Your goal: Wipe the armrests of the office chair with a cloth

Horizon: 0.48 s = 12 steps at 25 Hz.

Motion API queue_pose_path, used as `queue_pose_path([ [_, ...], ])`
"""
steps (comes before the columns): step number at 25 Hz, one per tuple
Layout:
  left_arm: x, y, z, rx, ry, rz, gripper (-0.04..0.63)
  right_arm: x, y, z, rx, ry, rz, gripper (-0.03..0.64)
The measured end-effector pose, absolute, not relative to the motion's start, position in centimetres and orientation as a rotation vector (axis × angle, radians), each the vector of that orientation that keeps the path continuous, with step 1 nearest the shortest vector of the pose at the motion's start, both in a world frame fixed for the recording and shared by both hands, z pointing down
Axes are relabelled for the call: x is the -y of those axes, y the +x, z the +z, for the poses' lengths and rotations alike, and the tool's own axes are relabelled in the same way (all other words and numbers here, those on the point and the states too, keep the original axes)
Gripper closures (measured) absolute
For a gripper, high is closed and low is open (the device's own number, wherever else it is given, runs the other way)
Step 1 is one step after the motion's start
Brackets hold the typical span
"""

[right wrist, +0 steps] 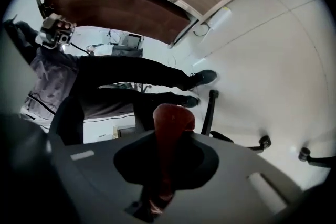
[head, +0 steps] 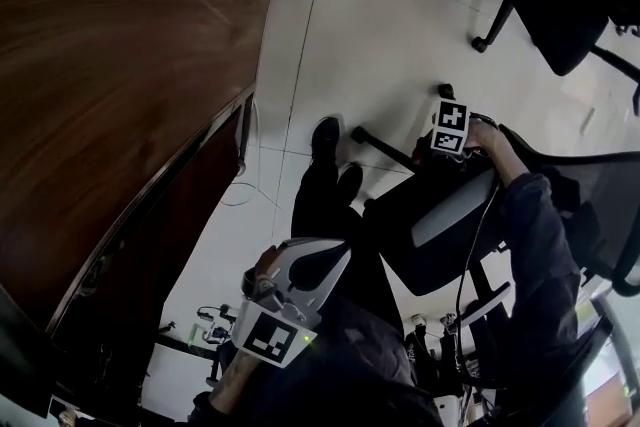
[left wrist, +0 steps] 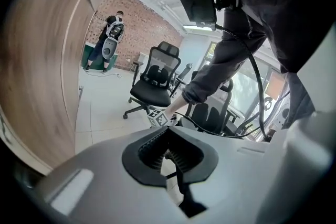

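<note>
Cloth hand near the armrest; wipe not yet seen to start.
Right gripper [right wrist: 169,136] pinches red cloth [right wrist: 173,118] at 12 o'clock of grey armrest [head: 455,207]. Left gripper [left wrist: 169,139] is pressed together, empty. Best to lay the cloth flat and stroke lengthwise.

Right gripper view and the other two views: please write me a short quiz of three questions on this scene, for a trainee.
1. Multiple choice: what is between the jaws of the right gripper? A) a red cloth B) a sponge C) nothing
2. True or false: the left gripper also clamps a cloth.
3. Short answer: in the head view, which gripper is nearer the grey armrest?

Key: 1 A; 2 false, its jaws are shut on nothing; 3 the right gripper.
</note>
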<state>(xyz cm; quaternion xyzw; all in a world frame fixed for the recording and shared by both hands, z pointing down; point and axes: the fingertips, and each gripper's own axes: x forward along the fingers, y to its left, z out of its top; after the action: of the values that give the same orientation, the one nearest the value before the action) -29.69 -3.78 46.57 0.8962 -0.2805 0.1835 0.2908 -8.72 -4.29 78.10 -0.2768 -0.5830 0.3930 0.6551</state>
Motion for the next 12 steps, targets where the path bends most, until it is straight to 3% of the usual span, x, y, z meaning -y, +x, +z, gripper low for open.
queue_pose_path([
  [12,3.5,-30.7,48.8,0.734,2.335,0.544,0.58,5.4,-8.2,84.3,1.335,-0.541,0.774,0.563],
])
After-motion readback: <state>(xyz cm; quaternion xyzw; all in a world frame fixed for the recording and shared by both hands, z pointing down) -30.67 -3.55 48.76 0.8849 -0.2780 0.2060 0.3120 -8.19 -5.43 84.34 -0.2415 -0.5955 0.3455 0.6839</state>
